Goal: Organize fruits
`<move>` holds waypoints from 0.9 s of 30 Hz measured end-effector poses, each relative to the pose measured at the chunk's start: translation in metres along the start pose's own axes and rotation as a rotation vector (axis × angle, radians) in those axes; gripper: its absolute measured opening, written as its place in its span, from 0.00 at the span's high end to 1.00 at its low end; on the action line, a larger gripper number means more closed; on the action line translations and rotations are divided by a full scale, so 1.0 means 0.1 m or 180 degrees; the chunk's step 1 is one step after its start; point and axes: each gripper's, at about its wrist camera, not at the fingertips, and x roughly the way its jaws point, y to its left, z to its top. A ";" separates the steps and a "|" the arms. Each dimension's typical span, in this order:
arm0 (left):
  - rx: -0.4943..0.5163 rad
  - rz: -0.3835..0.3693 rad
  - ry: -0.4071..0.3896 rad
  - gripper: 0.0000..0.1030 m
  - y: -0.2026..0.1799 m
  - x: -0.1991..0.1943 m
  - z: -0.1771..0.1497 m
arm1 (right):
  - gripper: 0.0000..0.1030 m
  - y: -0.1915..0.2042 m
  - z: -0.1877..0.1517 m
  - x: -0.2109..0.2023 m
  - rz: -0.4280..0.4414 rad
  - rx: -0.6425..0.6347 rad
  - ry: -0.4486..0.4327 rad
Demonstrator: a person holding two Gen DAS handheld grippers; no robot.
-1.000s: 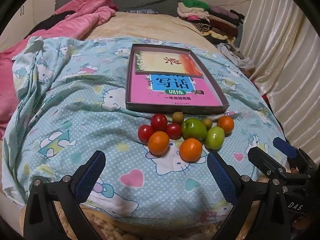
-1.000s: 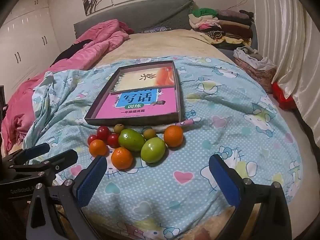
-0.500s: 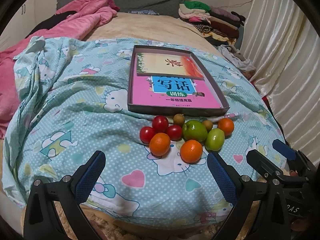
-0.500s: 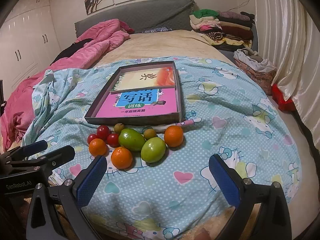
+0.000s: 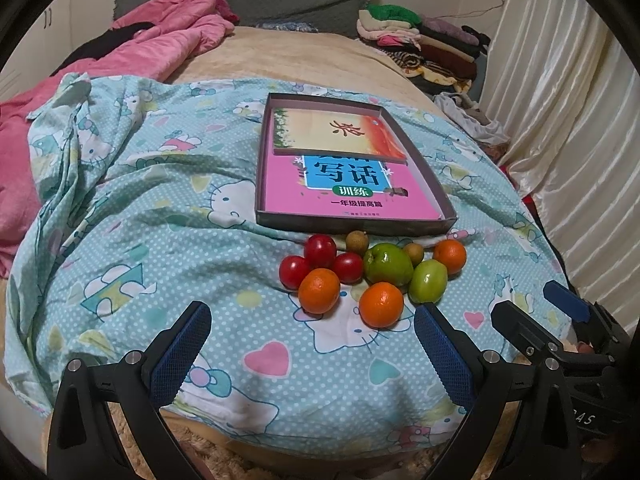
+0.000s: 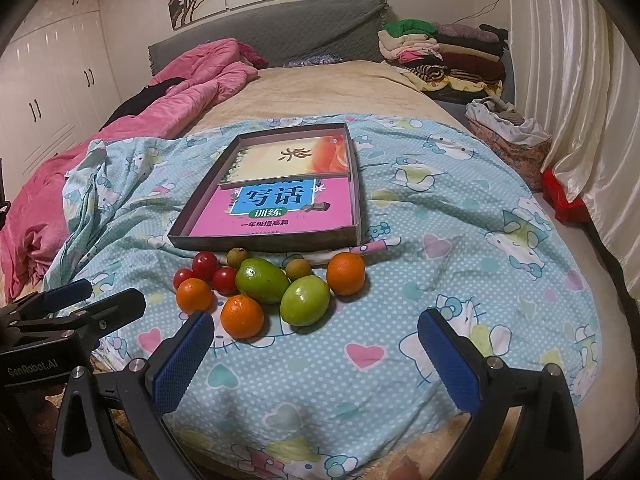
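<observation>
A cluster of fruit lies on the blue Hello Kitty sheet just in front of a shallow box [image 5: 352, 227] holding two books. It has three oranges [image 5: 381, 305], two green fruits [image 5: 387, 264], three red tomatoes [image 5: 320, 251] and two small brown fruits [image 5: 357, 241]. The same cluster shows in the right wrist view, with an orange [image 6: 242, 317] and a green fruit [image 6: 305, 300] nearest. My left gripper [image 5: 312, 354] is open and empty, short of the fruit. My right gripper [image 6: 316, 360] is open and empty, also short of the fruit.
A pink quilt [image 5: 120, 56] is heaped at the far left of the bed. Folded clothes [image 6: 440, 52] are stacked at the far right by the headboard. Curtains [image 6: 580, 80] hang along the right side. The bed's near edge lies just below both grippers.
Both views have tilted slightly, so the fruit and box sit a little lower in the frames. No fruit has moved. Both grippers stay open.
</observation>
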 end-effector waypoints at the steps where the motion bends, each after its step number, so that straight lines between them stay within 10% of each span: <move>1: 0.0000 -0.0003 0.0004 0.02 0.00 0.00 0.00 | 0.00 0.00 0.00 0.00 0.0001 -0.0001 0.0002; 27: -0.0010 -0.0002 0.0052 0.02 0.04 0.06 0.01 | 0.00 -0.05 0.00 0.04 -0.0025 0.0031 0.0039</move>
